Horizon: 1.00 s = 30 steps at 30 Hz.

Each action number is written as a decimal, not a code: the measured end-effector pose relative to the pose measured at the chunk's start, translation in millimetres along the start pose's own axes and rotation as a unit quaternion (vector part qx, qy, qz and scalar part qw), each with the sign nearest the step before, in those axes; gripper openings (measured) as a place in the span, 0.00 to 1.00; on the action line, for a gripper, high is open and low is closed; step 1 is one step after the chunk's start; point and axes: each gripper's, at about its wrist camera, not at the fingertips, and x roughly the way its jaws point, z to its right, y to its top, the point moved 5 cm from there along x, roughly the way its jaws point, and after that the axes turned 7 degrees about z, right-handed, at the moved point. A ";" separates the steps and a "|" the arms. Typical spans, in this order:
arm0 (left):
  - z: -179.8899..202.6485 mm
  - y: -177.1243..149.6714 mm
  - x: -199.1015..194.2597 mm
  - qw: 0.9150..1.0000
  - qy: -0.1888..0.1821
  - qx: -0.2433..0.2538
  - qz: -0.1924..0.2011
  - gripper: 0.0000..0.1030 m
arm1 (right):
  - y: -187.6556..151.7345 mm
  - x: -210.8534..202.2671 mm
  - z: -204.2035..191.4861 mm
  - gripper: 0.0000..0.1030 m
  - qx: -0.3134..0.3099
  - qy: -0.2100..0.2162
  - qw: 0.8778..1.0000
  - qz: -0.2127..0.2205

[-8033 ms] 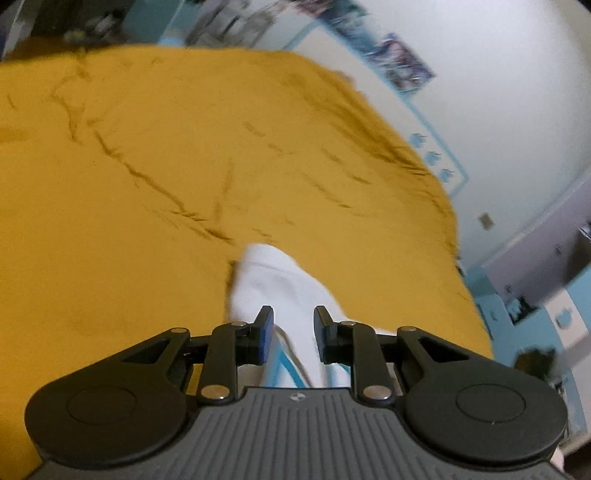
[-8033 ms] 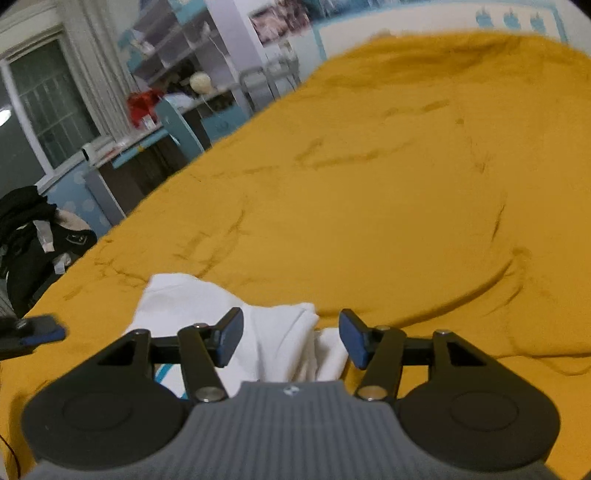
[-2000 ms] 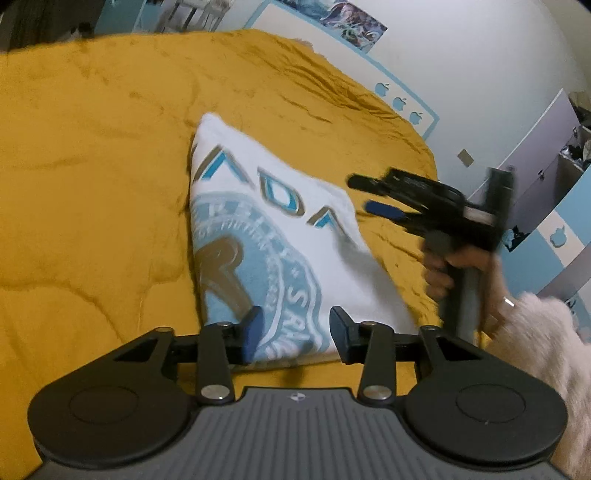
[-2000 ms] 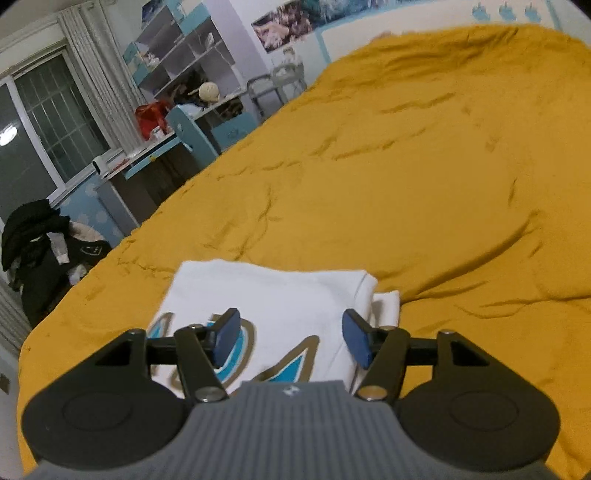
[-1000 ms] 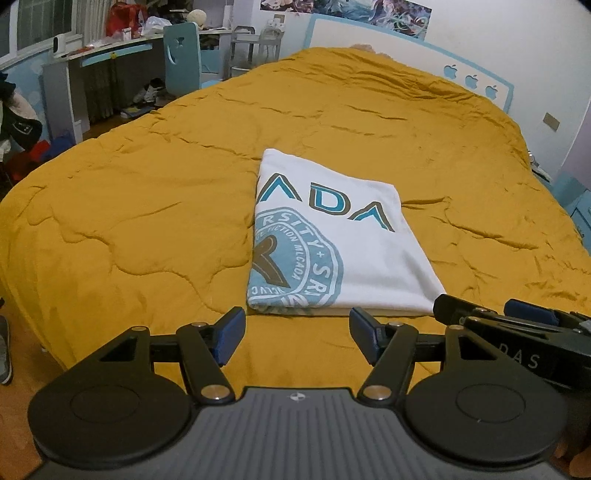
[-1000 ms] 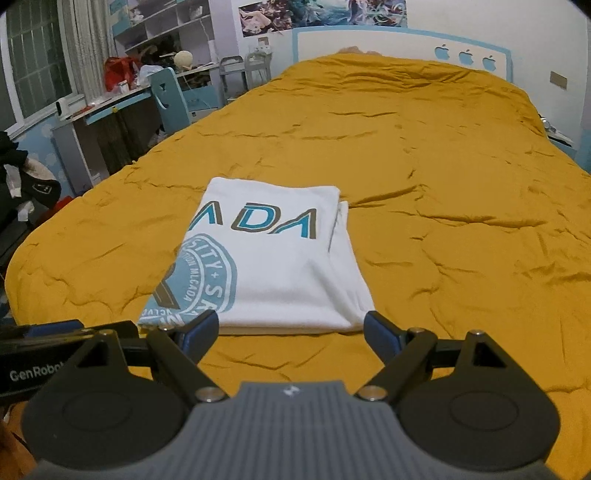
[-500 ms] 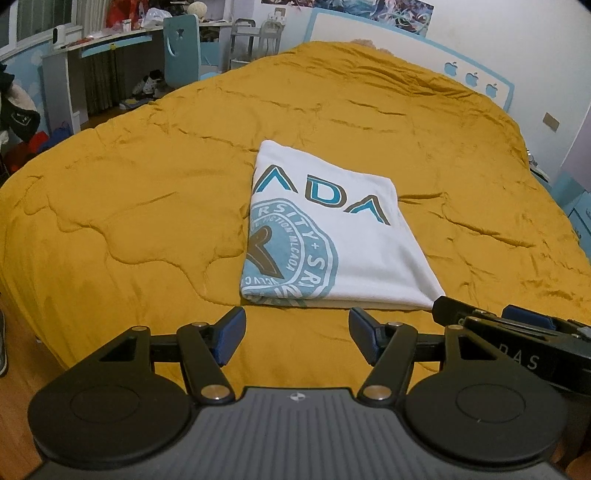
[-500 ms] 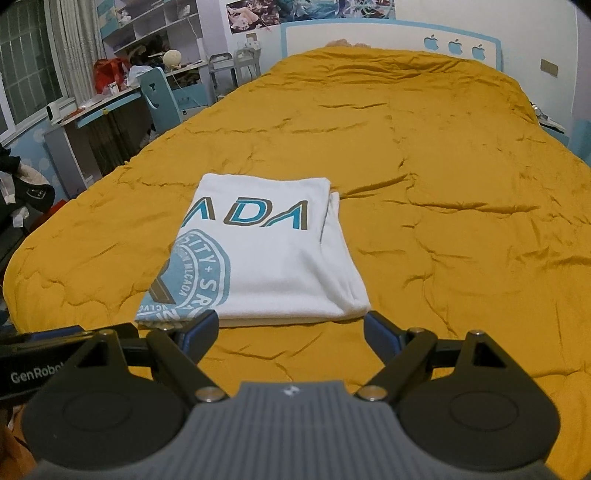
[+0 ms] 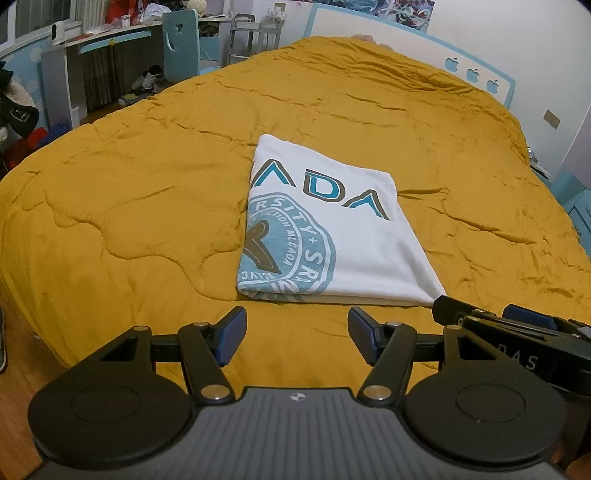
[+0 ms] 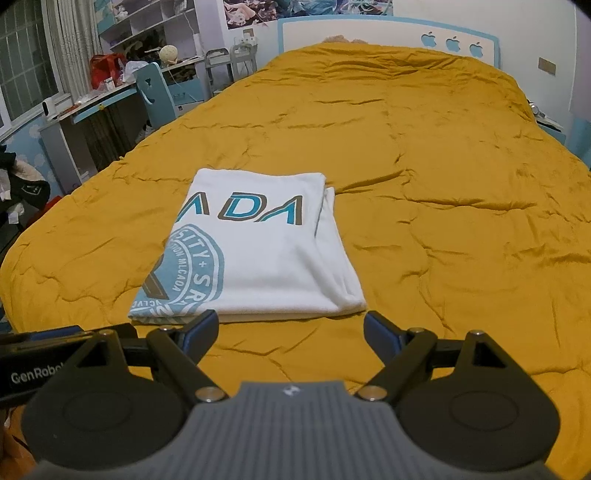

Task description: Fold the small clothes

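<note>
While both claws hang apart and empty, one folded white T-shirt [image 9: 332, 229] lies flat on the mustard quilt [image 9: 129, 206].
Two grippers hover just short of the shirt's near edge: the left gripper [image 9: 297, 334] and the right gripper [image 10: 290, 334], each with its two blue-padded fingers spread wide, clear of the cloth. One shirt, one quilt, three apple cutouts on the headboard [image 10: 388, 27] beyond the shirt.
</note>
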 end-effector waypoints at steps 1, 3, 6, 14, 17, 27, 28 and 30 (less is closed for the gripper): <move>0.1 -0.2 -0.3 1.000 0.000 -0.001 0.000 0.71 | -0.2 0.1 -0.2 0.79 0.001 0.000 1.000 0.000; -0.2 0.3 0.0 1.000 0.001 0.000 0.000 0.71 | -0.5 -0.1 0.0 0.79 0.002 0.001 1.000 0.000; 0.5 0.2 -0.8 1.000 0.004 0.003 0.001 0.71 | -1.1 -0.5 0.1 0.79 0.004 0.001 1.000 -0.001; 1.8 0.4 -2.2 1.000 0.002 0.002 0.003 0.71 | -0.7 -2.7 -0.6 0.79 0.002 0.000 1.000 0.002; 1.6 0.3 -2.4 1.000 0.002 0.002 0.003 0.71 | -1.2 -2.8 0.0 0.79 0.004 0.000 1.000 0.000; 0.1 0.8 -3.1 1.000 0.003 0.003 0.002 0.71 | -1.4 -4.1 -1.3 0.79 0.004 0.000 1.000 0.001; 0.1 1.0 -3.4 1.000 0.003 0.003 0.002 0.71 | -1.3 -4.3 -1.5 0.79 0.003 0.000 1.000 0.001; 0.2 1.0 -3.6 1.000 0.002 0.003 0.002 0.71 | -1.0 -4.6 -1.6 0.79 0.003 0.000 1.000 0.002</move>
